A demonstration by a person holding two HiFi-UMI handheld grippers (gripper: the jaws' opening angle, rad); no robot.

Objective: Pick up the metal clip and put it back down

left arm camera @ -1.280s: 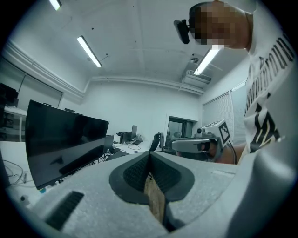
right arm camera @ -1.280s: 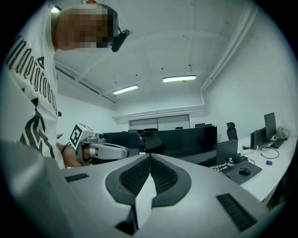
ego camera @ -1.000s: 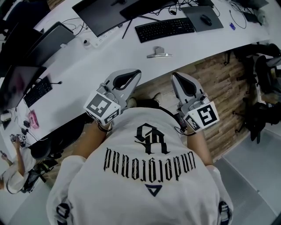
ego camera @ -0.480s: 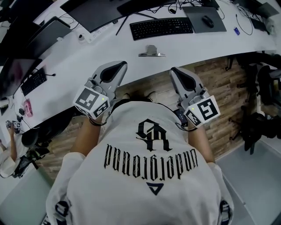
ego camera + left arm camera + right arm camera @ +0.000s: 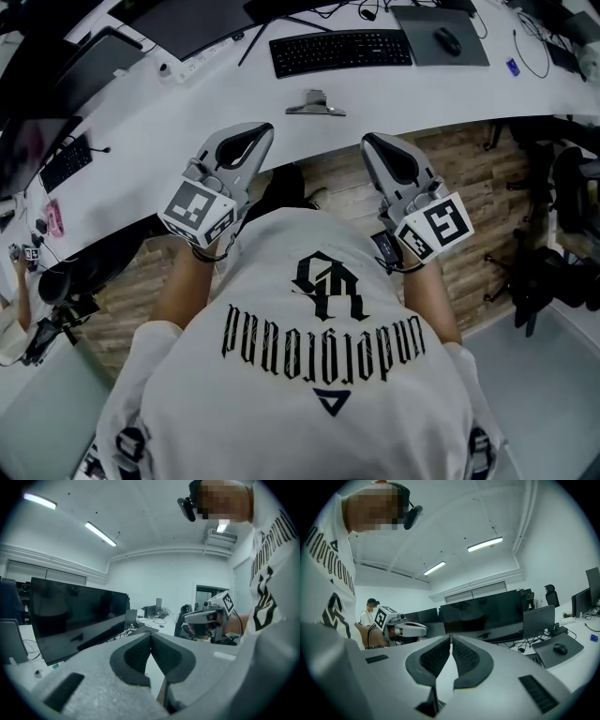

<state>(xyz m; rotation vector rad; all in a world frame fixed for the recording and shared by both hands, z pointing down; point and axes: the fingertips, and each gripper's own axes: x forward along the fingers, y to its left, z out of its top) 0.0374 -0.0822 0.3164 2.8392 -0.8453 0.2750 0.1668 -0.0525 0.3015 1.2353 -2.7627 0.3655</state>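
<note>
The metal clip [image 5: 315, 103] lies on the white desk [image 5: 422, 89], near its front edge and in front of the black keyboard [image 5: 340, 49]. My left gripper [image 5: 263, 130] is held at the desk's edge, below and left of the clip, shut with nothing between its pads [image 5: 151, 635]. My right gripper [image 5: 369, 142] hangs over the wooden floor just short of the desk, below and right of the clip, also shut and empty [image 5: 451, 637]. Neither touches the clip. Neither gripper view shows the clip.
A mouse [image 5: 448, 41] on a dark pad sits at the back right, with monitors [image 5: 178, 23] behind. A second keyboard [image 5: 66, 164] lies on the desk's left wing. Office chairs [image 5: 562, 187] stand at the right. A person [image 5: 14, 328] sits at the far left.
Both grippers have moved forward toward the desk's edge, the left now reaching it. The view has shifted, so the clip sits a little further left. Both pairs of jaws stay shut.
</note>
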